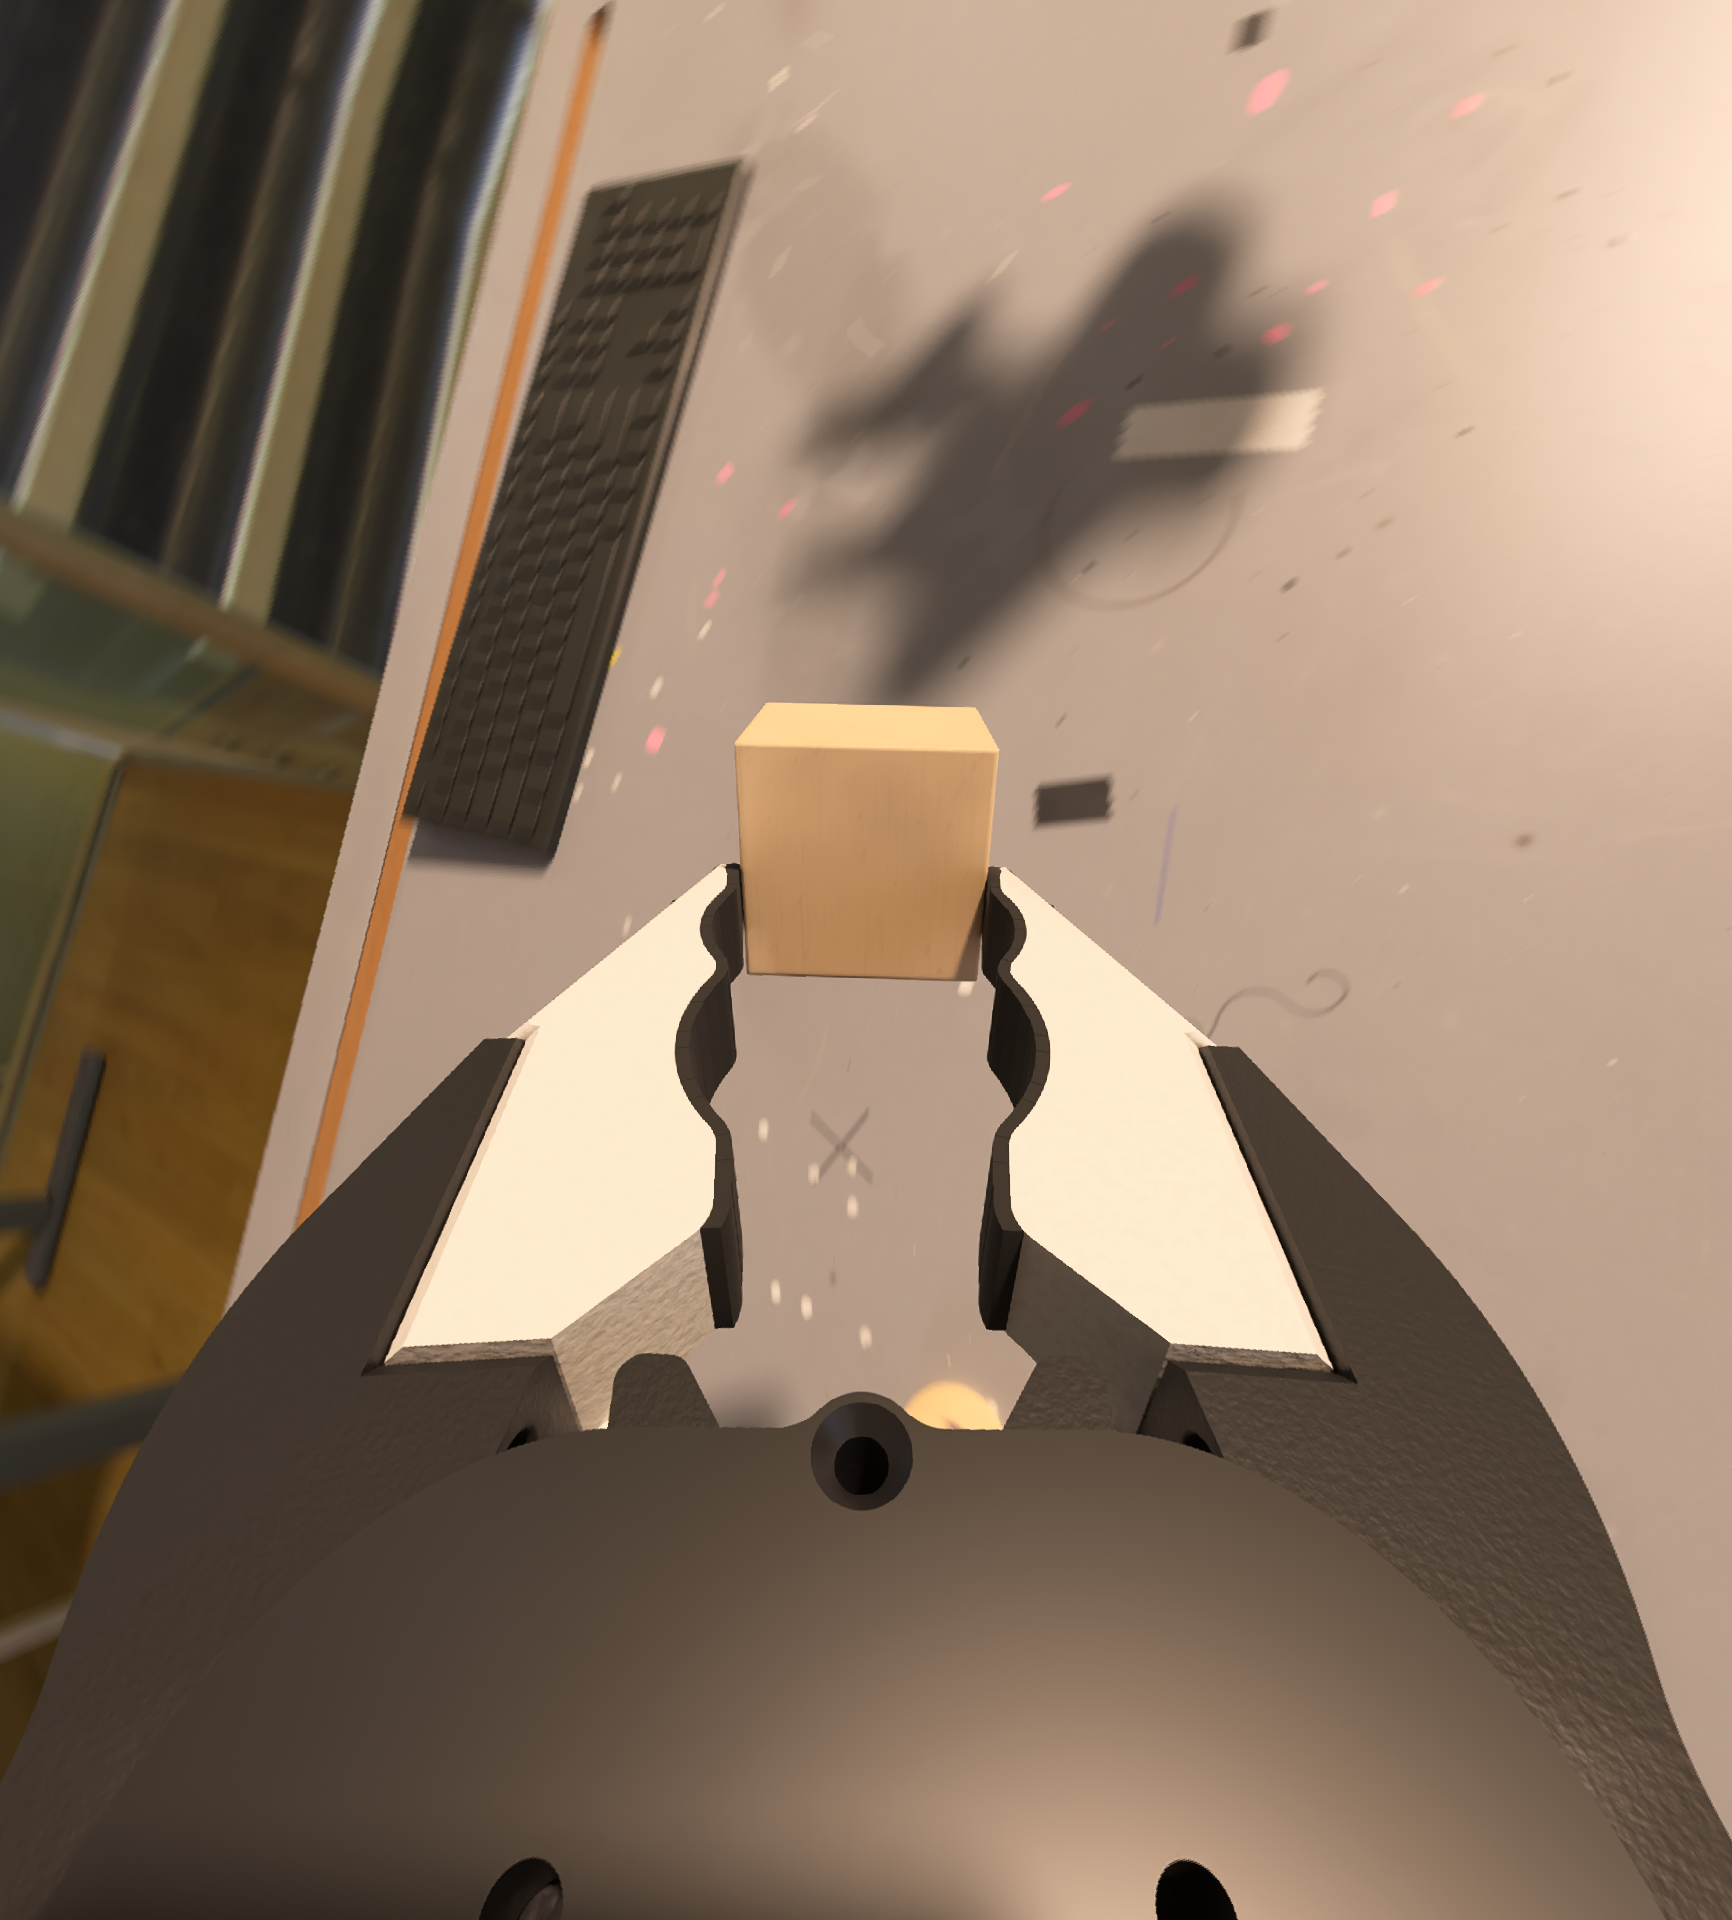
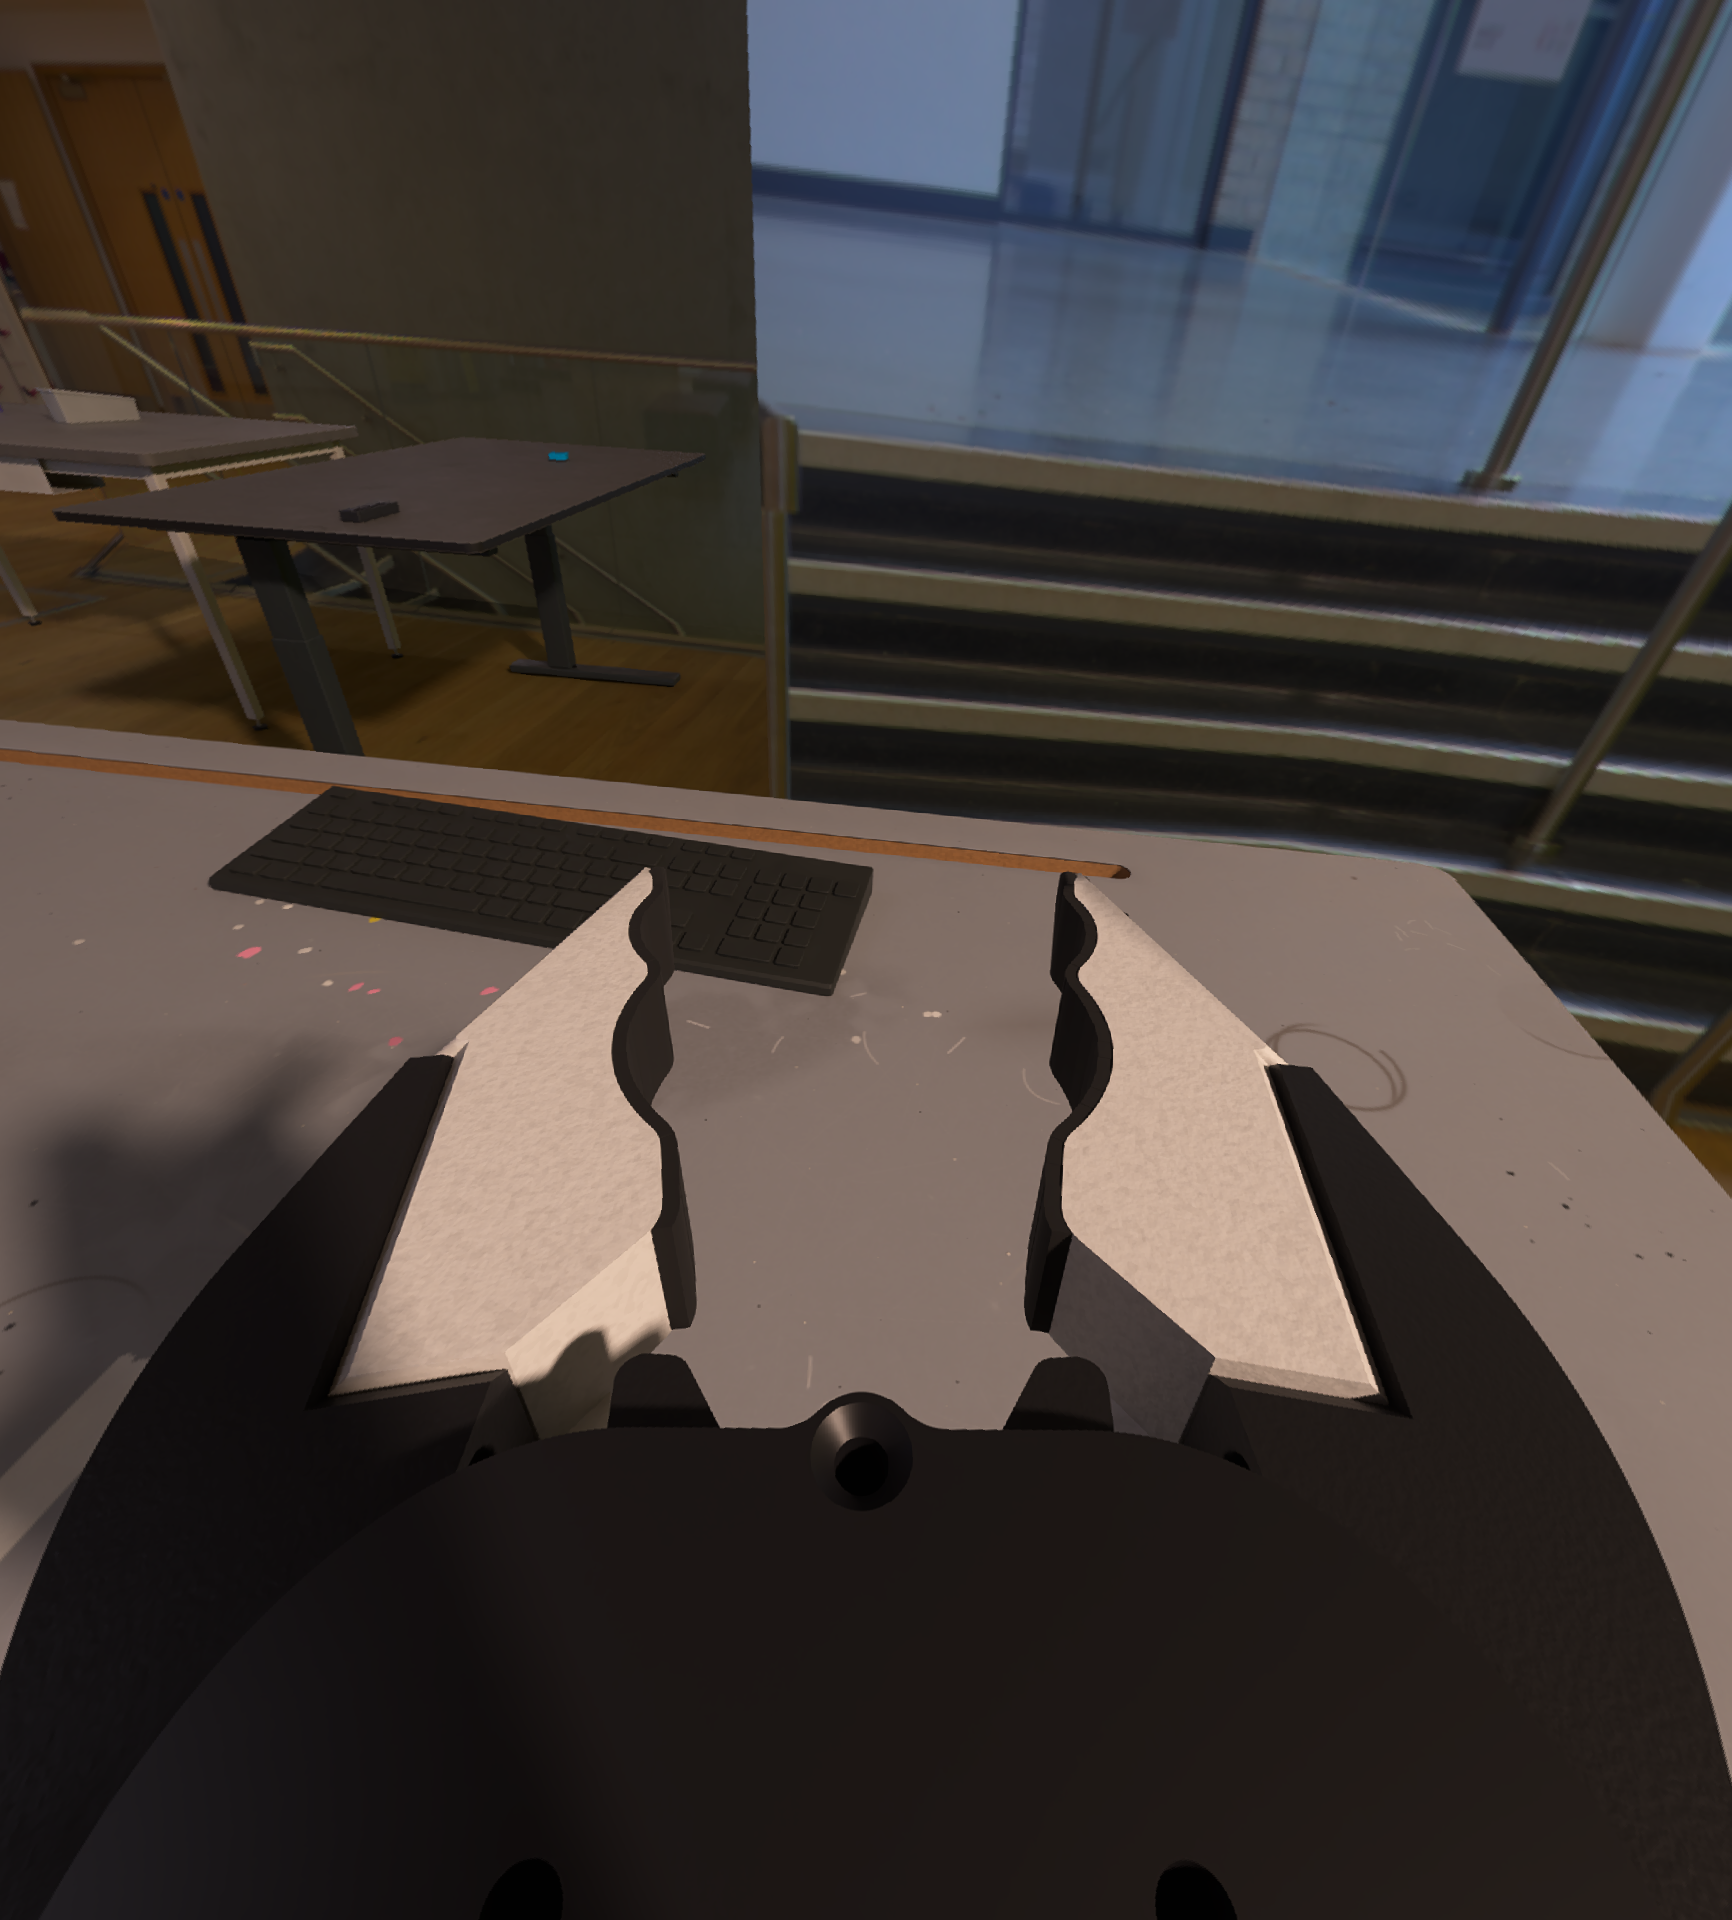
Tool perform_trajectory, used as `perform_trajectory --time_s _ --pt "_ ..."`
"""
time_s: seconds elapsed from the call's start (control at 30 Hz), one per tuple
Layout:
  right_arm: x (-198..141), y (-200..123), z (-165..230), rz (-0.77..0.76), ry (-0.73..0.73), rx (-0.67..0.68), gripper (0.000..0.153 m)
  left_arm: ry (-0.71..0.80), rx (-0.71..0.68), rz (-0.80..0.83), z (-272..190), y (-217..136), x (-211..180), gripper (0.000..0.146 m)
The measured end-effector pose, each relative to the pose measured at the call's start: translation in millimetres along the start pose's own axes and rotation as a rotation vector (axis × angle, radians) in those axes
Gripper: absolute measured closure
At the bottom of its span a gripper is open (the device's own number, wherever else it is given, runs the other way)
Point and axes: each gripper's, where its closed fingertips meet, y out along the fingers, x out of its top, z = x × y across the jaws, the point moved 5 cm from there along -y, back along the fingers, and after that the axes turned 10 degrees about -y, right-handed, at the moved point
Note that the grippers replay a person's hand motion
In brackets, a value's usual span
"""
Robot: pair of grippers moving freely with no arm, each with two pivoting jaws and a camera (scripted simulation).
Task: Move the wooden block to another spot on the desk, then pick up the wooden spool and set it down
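Left gripper point(image 1: 862, 914) clamped on wooden block point(image 1: 864, 842) right of black keyboard point(image 1: 581, 499), above counter point(image 1: 1464, 935), right gripper point(image 2: 862, 914) apart and empty, near keyboard.

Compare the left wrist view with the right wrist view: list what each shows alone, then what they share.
Left wrist view only: the left gripper closed on the wooden block, held above the desk, and a dark tape scrap.

Right wrist view only: the right gripper, open and empty, a dark table and stairs beyond the desk.

Both: the black keyboard and the grey speckled desk with its orange edge. The spool cannot be made out in either.
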Motion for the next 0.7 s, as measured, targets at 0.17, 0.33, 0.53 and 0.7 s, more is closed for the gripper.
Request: perform_trajectory --time_s 0.17,0.33,0.53,0.7 --pt "3 1 5 0.010 -0.011 0.027 0.079 0.178 -0.147 0.168 -36 73 59 0.100" --pt "8 -3 3 -0.016 0.003 0.039 0.078 0.205 -0.249 0.380 -49 158 67 0.100" --pt "9 -9 -6 -0.047 0.052 0.038 0.080 0.171 -0.339 0.582 -61 212 59 0.100" --pt "9 -9 -8 -0.037 0.019 0.003 0.081 0.185 -0.356 0.674 -69 231 54 0.100"
